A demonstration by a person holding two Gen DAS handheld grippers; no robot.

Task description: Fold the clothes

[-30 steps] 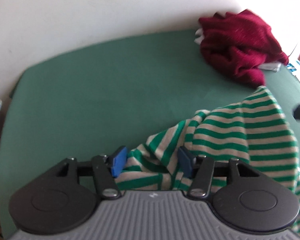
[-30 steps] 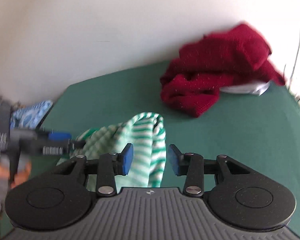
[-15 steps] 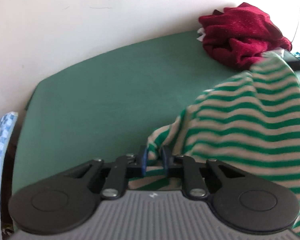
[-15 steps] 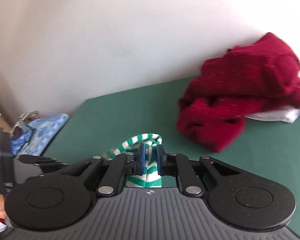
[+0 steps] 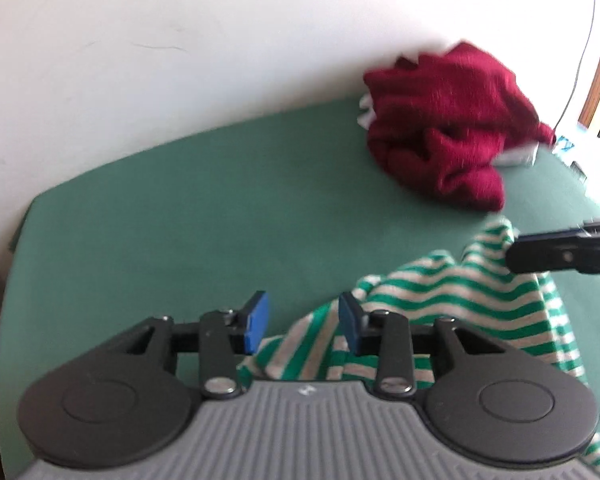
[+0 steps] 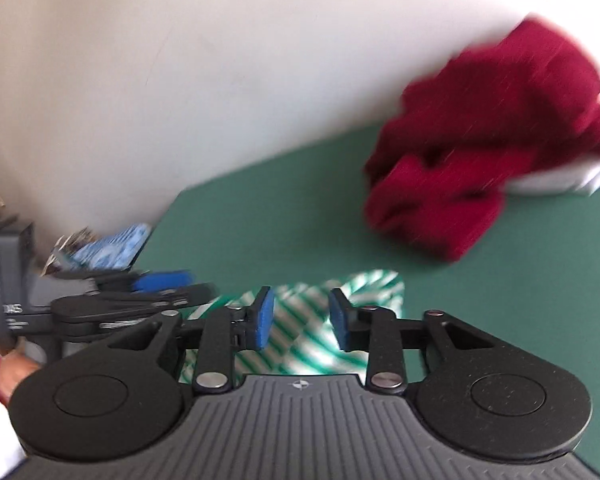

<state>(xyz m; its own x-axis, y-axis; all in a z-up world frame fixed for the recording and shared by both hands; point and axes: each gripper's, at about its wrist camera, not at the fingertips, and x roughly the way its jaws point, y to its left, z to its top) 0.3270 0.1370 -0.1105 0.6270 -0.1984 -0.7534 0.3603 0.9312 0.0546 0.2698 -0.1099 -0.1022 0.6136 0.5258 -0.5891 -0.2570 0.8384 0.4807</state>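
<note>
**Both claws easing open over the striped top**

The left claw (image 5: 303, 322) sits low over a green-covered worktop (image 5: 204, 216) with its blue pads (image 5: 258, 322) a moderate gap apart, and its jaws are opening. A fold of the green-and-cream striped top (image 5: 440, 304) runs up between the pads and lies close against the right-hand one; no pinch on the cloth shows. The rest of the garment lies bunched to the right, spreading toward the lower right edge of the left wrist view.

The right claw (image 6: 300, 318) is also opening, its pads apart with the striped top (image 6: 364, 288) lying below and between them, blurred, and not clamped. In the left wrist view the right claw (image 5: 556, 254) reaches in from the right edge as a dark bar over the upper end of the stripes. In the right wrist view the left claw (image 6: 156, 284) comes in from the left, just beside the garment's edge, held by a hand (image 6: 10, 372) in a white sleeve.

Farther back, near the white wall (image 5: 180, 40), a crumpled dark red sweater (image 5: 444, 132) rests on the worktop, well apart from the striped top, with something white (image 6: 560, 174) under its far side. A blue-and-white patterned item (image 6: 112, 246) lies beyond the worktop's left edge.
</note>
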